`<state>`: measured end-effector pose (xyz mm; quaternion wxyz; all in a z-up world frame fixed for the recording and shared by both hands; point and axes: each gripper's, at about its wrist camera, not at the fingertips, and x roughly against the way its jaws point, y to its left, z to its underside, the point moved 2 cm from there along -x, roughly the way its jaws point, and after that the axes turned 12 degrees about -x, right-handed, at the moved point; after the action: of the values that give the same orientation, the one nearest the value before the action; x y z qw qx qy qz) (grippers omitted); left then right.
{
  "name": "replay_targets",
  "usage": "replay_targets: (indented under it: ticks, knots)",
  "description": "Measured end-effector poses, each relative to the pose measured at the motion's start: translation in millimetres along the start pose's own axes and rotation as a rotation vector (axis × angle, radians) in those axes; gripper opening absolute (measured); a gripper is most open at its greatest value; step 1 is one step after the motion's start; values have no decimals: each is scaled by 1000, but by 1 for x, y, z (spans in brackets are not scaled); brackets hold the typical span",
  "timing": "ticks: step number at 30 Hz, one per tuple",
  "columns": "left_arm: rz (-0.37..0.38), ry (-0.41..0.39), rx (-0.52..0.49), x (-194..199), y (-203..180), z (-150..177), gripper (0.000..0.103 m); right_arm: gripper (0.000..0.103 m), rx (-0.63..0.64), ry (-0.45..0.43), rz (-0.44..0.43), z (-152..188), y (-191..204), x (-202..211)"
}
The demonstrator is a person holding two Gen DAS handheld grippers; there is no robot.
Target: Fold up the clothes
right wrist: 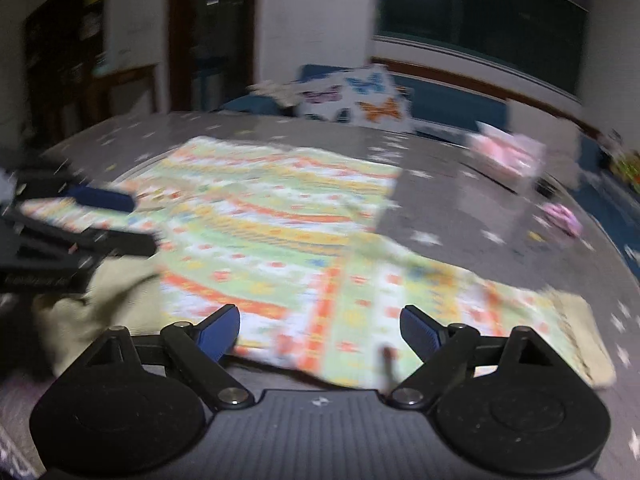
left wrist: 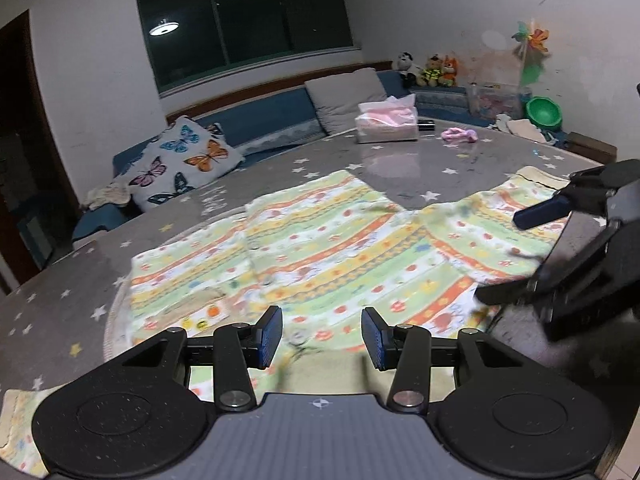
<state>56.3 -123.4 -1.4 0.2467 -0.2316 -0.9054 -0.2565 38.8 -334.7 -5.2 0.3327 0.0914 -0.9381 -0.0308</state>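
The striped, flower-printed garment (left wrist: 328, 248) lies spread on the grey star-patterned surface (left wrist: 60, 304), its near edge cut off behind the left gripper (left wrist: 322, 336), whose jaws stand partly apart, empty. The right gripper (right wrist: 320, 332) gapes wide, holding nothing; its view is motion-blurred.

Left gripper (left wrist: 322, 338) was pitched downward, its jaws parted by a moderate gap with nothing pinched between the blue pads (left wrist: 269, 336). Seen from the right wrist camera, it entered at the left edge (right wrist: 132, 222), fingers stacked one above the other in that picture. Right gripper (right wrist: 320, 332) was likewise pitched downward, jaws spread wide and empty. From the left wrist camera it sat at the right edge (left wrist: 504, 258), motion-blurred, fingers well apart.
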Motion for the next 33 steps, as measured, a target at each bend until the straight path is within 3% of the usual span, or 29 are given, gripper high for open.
replay_targets:
  ticks: [9, 14, 20, 29, 33]
  knots:
    - [75, 35, -41, -17, -29, 3, 47, 70, -188, -37, 197, -4, -92, 0]
    - [79, 37, -62, -17, -33, 5, 47, 64, -271, -16, 264, 3, -132, -5]
    - [65, 21, -57, -11, -27, -3, 49, 58, -310, -62, 326, 0, -158, 5]
    - [68, 30, -43, -16, -23, -13, 49, 57, -359, -48, 350, 7, -180, 5]
    - [74, 30, -51, -20, -27, -18, 51, 38, -357, -52, 324, 8, -175, 6]
